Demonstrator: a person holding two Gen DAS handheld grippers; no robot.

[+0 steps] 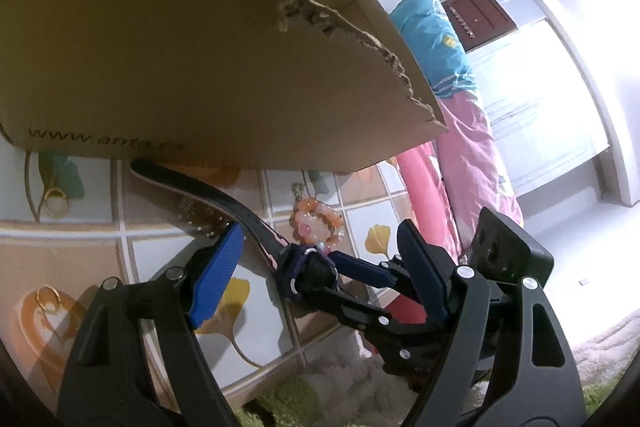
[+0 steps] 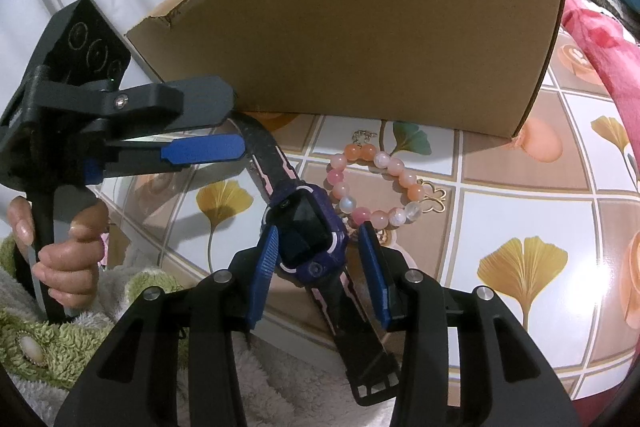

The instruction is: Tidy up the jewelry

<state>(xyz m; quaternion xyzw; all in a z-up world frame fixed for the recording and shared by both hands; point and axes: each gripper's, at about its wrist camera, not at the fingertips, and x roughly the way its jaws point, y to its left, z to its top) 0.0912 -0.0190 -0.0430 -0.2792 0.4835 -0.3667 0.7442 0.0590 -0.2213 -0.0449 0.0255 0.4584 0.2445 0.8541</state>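
Observation:
A dark blue watch with a black and pink strap lies on the patterned table, its far strap end reaching under the cardboard box. My right gripper is open, its blue pads on either side of the watch face. A pink and orange bead bracelet lies just right of the watch. In the left wrist view my left gripper is open above the table, with the watch, the right gripper's pad and the bracelet between its fingers. The left gripper also shows left of the strap.
The torn box stands at the back of the table. Gold rings lie on the table at the left. A fluffy green and white cloth hangs at the front edge. Pink and blue bedding lies at the right.

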